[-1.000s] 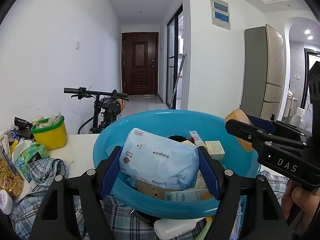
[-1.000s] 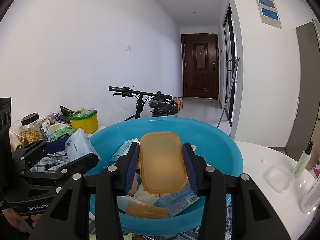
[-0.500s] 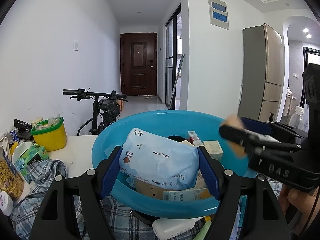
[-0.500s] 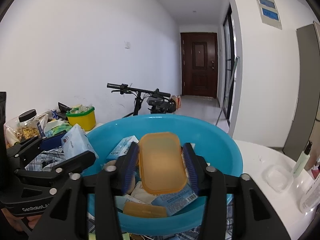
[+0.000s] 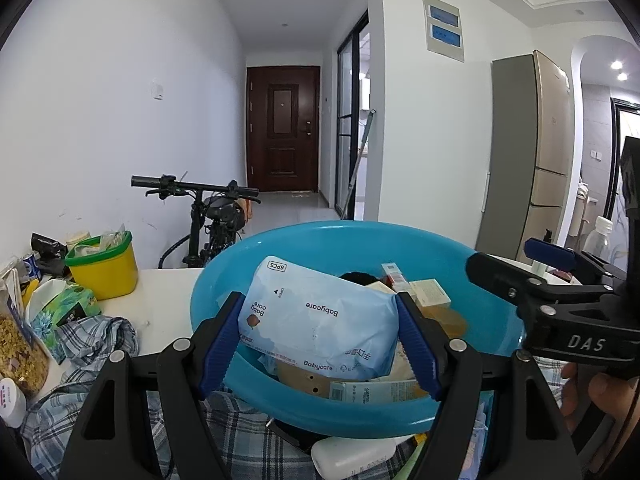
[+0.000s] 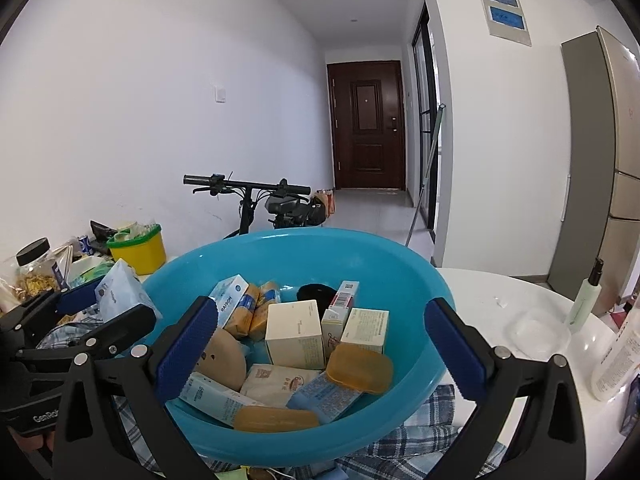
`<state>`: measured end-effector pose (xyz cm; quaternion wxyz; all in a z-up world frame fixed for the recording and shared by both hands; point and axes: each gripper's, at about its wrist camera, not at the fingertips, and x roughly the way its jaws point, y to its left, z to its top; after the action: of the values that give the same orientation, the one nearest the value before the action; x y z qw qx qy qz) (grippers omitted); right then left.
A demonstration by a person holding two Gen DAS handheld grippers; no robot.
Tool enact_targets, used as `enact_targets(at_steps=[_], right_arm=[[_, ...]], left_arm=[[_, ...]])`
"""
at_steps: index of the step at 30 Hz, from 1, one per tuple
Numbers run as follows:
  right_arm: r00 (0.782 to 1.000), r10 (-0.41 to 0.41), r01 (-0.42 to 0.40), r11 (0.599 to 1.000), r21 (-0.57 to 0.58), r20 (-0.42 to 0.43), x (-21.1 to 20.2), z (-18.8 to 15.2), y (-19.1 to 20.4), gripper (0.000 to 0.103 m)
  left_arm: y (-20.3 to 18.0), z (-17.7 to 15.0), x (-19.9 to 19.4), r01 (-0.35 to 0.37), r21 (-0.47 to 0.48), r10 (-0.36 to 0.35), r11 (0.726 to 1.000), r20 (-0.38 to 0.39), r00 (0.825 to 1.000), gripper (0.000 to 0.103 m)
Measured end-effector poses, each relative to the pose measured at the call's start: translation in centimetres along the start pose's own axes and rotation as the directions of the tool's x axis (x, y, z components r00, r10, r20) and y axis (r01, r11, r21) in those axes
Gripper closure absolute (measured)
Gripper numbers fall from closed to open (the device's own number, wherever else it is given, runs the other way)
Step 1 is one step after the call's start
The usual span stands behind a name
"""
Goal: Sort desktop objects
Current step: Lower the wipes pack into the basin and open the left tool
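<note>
A blue basin full of small boxes and packets stands on a plaid cloth. My left gripper is shut on a pale blue Babycare pack, held over the basin's near left rim. From the right wrist view, that gripper and its pack sit at the left. My right gripper hangs over the basin, its jaws opening wide with nothing between the pads. An orange lid lies loose on the packets below. In the left wrist view the right gripper juts in from the right.
A yellow tub with a green rim, a tissue pack and a jar of cereal crowd the table's left. A clear container, a pump bottle and a white bottle stand at the right. A bicycle leans behind the table.
My right gripper's jaws spread apart and let go of the orange lid, which dropped into the basin. The left gripper kept still with the pack.
</note>
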<state>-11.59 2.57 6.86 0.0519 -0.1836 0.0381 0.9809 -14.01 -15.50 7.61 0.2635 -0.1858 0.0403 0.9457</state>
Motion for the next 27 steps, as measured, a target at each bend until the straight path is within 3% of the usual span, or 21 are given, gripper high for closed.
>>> enact_targets(at_steps=[5,11,22,27], right_arm=[[1.000,0.004,-0.004,1.000,0.021,0.022,-0.8,0.0,-0.6,0.000],[0.997,-0.051,0.049,0.998,0.027,0.063,-1.2,-0.2,-1.0,0.000],[0.998,-0.029,0.030,0.999,-0.035,0.051,-0.8,-0.4,0.4,0.000],[0.998,0.018,-0.017,1.000,-0.013,0.067,-1.1,-0.5,0.1,0.000]], left_arm=[[0.1,-0.2,0.2,-0.005,0.004,0.005,1.000,0.002,1.000,0.027],[0.2,-0.3,0.2,-0.015,-0.004,0.015,1.000,0.013,1.000,0.027],[0.0,-0.3,0.2,-0.016,-0.010,0.016,1.000,0.013,1.000,0.027],[0.1,-0.4,0.3,-0.013,-0.013,0.013,1.000,0.006,1.000,0.027]])
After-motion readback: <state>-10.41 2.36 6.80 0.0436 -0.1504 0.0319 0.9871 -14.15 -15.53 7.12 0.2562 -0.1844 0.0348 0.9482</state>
